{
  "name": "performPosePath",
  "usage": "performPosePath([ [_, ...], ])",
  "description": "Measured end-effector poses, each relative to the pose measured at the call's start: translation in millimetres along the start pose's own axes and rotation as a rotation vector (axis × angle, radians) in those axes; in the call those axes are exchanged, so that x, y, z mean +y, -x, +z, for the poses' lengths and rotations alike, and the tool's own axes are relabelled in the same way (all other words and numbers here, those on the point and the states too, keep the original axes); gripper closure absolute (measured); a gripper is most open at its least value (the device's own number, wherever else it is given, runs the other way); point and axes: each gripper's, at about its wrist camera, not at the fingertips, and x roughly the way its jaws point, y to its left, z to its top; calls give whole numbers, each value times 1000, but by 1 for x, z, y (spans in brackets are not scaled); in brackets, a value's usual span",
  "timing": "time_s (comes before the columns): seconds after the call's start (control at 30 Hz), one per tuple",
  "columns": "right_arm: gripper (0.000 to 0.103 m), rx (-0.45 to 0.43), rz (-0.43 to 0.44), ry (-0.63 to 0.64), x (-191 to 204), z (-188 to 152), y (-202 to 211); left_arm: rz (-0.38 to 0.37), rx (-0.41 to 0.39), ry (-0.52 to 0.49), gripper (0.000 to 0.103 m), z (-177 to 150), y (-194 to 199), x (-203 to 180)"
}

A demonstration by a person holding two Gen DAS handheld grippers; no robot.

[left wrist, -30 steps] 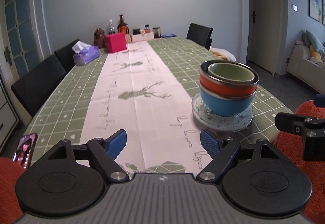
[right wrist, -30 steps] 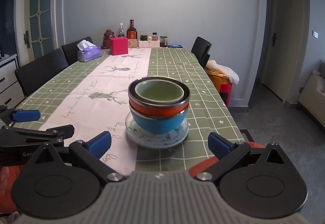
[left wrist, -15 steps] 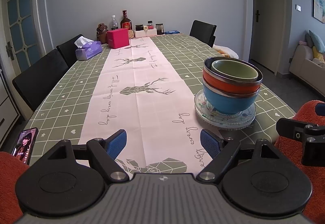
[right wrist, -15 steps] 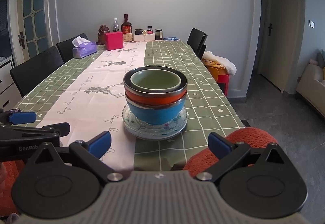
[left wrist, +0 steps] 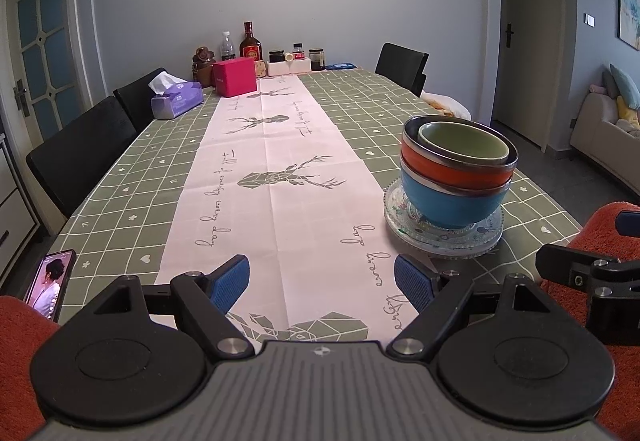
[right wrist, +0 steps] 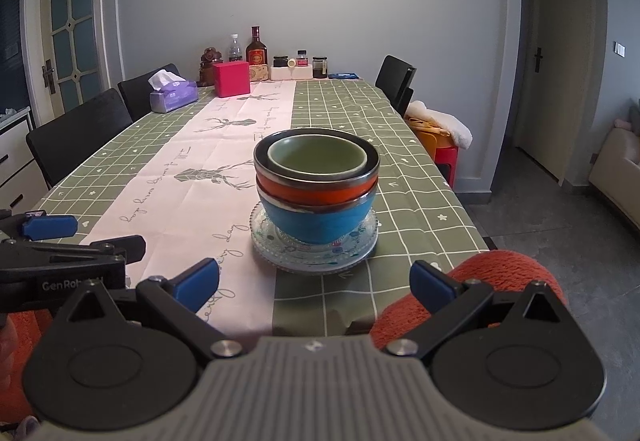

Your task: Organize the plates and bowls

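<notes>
Three nested bowls stand on a patterned glass plate (right wrist: 314, 253) near the table's front right corner: a blue bowl (right wrist: 318, 219) at the bottom, an orange bowl (right wrist: 316, 193) in it, a green bowl (right wrist: 317, 157) on top. The left wrist view has the same stack at its right, blue bowl (left wrist: 452, 203) on the glass plate (left wrist: 442, 241). My left gripper (left wrist: 322, 281) is open over the pink runner, left of the stack, holding nothing. My right gripper (right wrist: 314, 283) is open just in front of the plate, apart from it, empty.
A long table with a green checked cloth (left wrist: 120, 177) and pink runner (left wrist: 276, 161) has a tissue box (left wrist: 176, 99), pink box (left wrist: 235, 76) and bottles at its far end. A phone (left wrist: 50, 283) lies at the front left corner. Black chairs line both sides.
Both grippers have drawn back a little toward the table's front edge and the views have levelled; the bowl stack has not moved. Both stay open.
</notes>
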Motion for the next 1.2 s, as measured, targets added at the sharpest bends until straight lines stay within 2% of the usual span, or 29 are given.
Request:
performPosePath([
  [1.2, 3, 0, 8, -3, 3, 1, 1, 13, -14, 17, 7, 2, 6, 2],
])
